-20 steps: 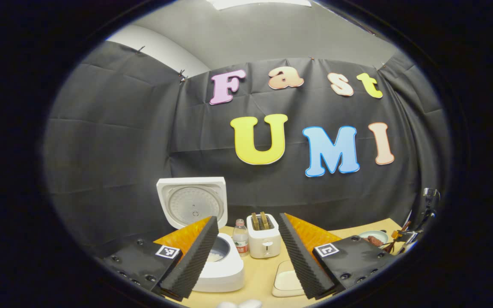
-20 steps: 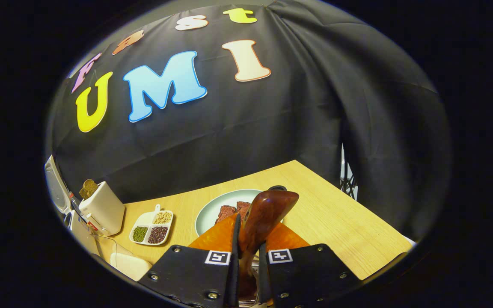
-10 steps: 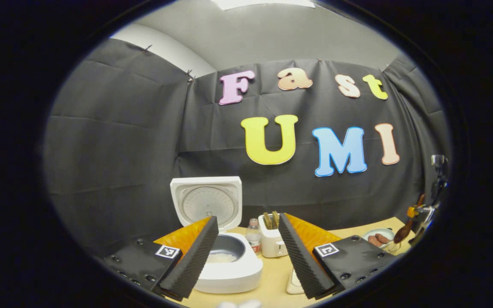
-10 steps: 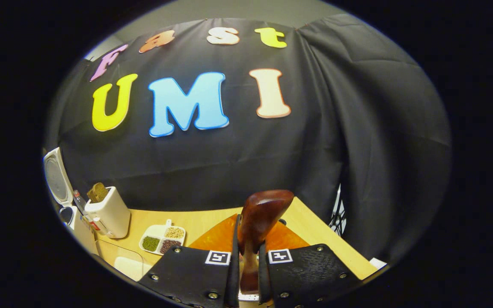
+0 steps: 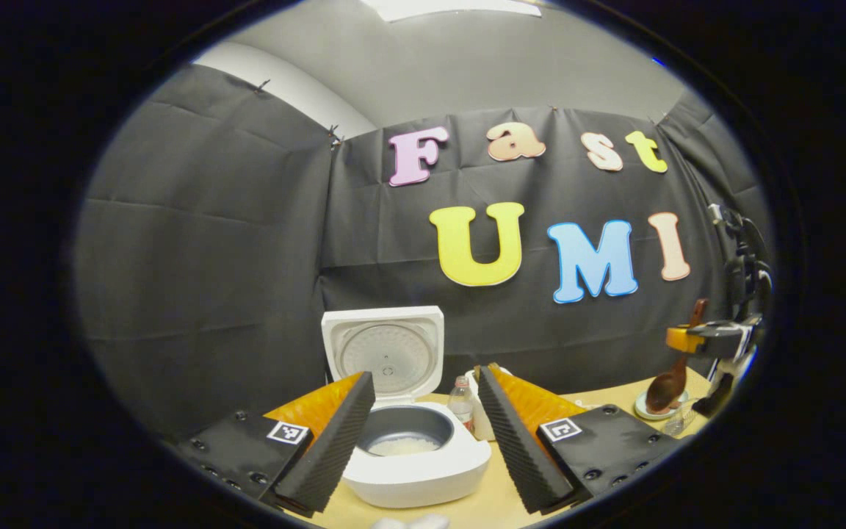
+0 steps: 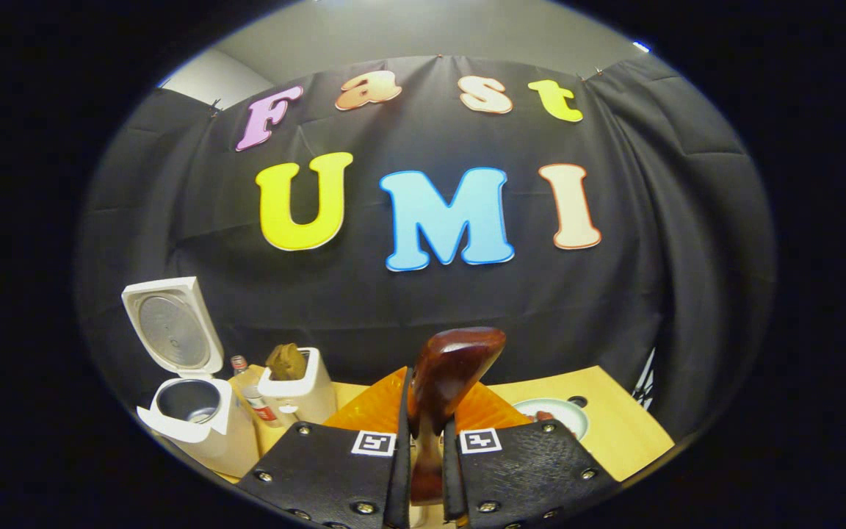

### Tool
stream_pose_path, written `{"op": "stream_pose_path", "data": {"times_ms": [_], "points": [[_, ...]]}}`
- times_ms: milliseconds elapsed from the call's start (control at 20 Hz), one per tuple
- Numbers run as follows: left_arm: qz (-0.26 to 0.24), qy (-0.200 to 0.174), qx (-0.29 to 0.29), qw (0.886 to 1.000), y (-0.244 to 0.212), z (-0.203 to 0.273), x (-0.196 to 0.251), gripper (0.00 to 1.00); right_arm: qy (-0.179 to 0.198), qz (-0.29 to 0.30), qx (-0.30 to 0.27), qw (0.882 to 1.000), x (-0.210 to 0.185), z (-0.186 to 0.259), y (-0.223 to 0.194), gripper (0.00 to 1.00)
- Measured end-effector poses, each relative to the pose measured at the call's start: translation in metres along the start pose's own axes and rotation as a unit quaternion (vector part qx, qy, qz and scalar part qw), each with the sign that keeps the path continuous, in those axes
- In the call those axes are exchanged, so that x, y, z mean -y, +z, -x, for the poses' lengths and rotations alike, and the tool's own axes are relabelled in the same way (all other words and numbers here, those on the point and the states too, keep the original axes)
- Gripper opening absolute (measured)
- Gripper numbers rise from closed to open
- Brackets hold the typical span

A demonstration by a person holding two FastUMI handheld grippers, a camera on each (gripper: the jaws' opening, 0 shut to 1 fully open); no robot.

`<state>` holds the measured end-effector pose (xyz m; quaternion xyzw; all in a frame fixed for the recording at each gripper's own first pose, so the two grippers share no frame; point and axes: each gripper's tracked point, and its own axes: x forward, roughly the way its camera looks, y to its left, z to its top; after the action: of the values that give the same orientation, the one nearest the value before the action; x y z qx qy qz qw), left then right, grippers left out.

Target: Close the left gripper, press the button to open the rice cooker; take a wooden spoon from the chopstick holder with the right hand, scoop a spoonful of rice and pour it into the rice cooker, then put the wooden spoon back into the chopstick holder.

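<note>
The rice cooker stood open at the table's left, the left gripper hung released before it, and the right gripper clenched the wooden spoon, whose narrow handle risked swivelling while scooping.

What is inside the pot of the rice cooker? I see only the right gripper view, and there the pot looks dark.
Observer: In the left gripper view, a thin layer of white rice lies at the bottom of the rice cooker.
Operator: Is the left tool open or closed?
Observer: Open. The fingers of the left tool stand wide apart and hold nothing.
Operator: Which way does the spoon hang?
Observer: Seen from the left side, the right tool holds the wooden spoon with its bowl end downward, near a plate.
</note>
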<state>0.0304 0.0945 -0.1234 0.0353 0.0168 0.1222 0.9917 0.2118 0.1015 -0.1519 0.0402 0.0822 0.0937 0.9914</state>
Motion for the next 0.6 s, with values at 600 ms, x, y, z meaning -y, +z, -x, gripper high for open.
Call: {"op": "stream_pose_path", "data": {"times_ms": [600], "points": [[-0.012, 0.007, -0.009, 1.000, -0.018, -0.002, -0.028, 0.99, 0.009, 0.275, -0.034, 0.961, -0.065, -0.030, -0.125, 0.17]]}}
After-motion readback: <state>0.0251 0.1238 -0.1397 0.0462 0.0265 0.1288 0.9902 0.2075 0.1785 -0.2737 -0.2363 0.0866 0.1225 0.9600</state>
